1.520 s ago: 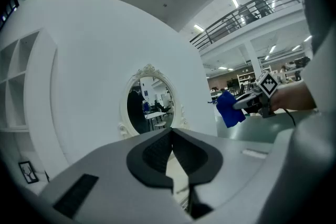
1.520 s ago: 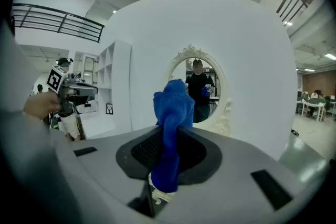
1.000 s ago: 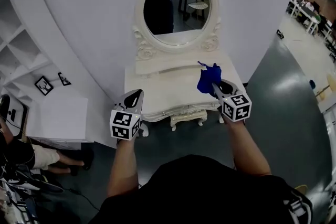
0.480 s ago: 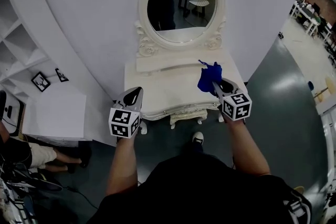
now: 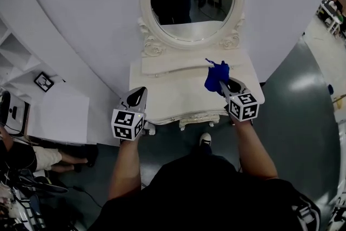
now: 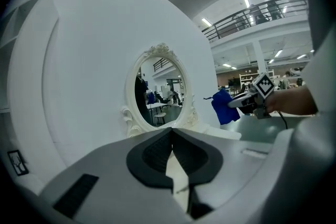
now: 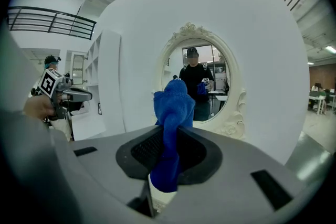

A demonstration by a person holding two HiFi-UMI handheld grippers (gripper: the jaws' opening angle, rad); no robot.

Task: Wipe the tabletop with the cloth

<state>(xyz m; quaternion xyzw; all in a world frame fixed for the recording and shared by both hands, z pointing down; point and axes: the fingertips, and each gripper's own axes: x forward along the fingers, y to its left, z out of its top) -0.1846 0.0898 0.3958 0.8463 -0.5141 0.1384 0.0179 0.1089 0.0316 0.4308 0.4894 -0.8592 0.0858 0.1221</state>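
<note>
Barely shifted, the right hand-held gripper clamps the blue cloth above the far right of the bench, seemingly clear of its top; the left hand-held gripper hovers closed and empty at the near left edge; the mirror now looms larger.

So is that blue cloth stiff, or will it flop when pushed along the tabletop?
Probably floppy: the blue cloth bunches and folds where the right gripper pinches it, one end drooping below the jaws. Likely light too, since that one pinch holds all of it up. Pushed over the tabletop, it should crumple and drag.
</note>
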